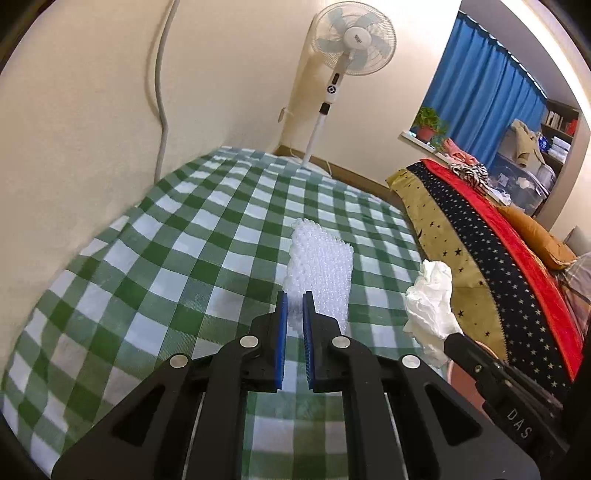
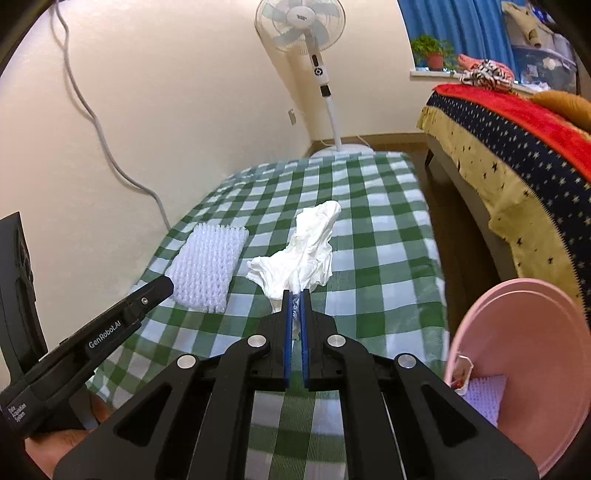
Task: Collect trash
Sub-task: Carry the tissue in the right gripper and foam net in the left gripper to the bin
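My left gripper (image 1: 294, 295) is shut on the near edge of a white foam net sleeve (image 1: 320, 275), lifted above the green checked tablecloth (image 1: 155, 266). In the right wrist view the foam net sleeve (image 2: 207, 271) hangs from the left gripper's black fingers (image 2: 157, 291). My right gripper (image 2: 296, 293) is shut on a crumpled white tissue (image 2: 303, 251), which sticks up and forward from the blue pads. From the left wrist view the tissue (image 1: 432, 299) hangs at the right gripper's tip (image 1: 452, 341). A pink bin (image 2: 524, 354) at lower right holds a purple foam piece (image 2: 484, 397).
A standing fan (image 2: 306, 33) is beyond the table's far end. A bed with a starred blanket (image 2: 517, 155) lies to the right across a strip of wooden floor. A grey cable (image 2: 103, 140) hangs down the wall on the left. A potted plant (image 2: 432, 51) sits on the windowsill.
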The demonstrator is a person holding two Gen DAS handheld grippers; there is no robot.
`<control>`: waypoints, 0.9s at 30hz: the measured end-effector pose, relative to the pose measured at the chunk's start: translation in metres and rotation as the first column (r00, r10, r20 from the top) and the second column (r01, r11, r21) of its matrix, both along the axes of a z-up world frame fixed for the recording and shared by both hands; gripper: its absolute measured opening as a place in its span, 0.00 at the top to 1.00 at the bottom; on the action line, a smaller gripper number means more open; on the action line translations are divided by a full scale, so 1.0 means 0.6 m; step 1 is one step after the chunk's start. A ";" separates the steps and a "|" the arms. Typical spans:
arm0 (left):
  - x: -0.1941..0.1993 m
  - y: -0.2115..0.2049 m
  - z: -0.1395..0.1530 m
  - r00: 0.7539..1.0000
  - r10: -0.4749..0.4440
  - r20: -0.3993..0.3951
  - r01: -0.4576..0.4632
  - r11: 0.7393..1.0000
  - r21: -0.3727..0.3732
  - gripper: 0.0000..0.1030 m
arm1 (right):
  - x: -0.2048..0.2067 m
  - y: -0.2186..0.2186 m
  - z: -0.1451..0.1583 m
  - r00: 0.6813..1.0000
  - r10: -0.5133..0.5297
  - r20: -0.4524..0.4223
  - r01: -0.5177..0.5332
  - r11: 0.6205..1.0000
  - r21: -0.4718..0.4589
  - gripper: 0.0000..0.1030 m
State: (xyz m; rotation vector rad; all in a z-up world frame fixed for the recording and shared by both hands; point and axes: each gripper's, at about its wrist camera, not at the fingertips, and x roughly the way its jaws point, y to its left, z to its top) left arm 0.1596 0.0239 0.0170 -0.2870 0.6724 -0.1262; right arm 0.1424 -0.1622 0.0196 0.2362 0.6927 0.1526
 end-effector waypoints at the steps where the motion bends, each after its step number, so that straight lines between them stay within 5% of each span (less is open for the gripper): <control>1: -0.008 -0.002 0.007 1.000 -0.002 0.006 0.002 1.000 0.005 0.92 | -0.010 -0.003 0.010 1.000 -0.002 0.005 0.002 1.000 -0.005 0.96; 13: -0.096 -0.048 0.066 0.996 -0.068 0.060 0.064 0.996 0.067 0.92 | -0.110 -0.066 0.077 0.997 -0.066 0.031 0.067 0.997 -0.036 0.96; 27: -0.159 -0.109 0.069 0.979 -0.169 0.113 0.161 0.984 0.070 0.92 | -0.203 -0.161 0.131 0.989 -0.123 0.088 0.131 0.986 -0.099 0.96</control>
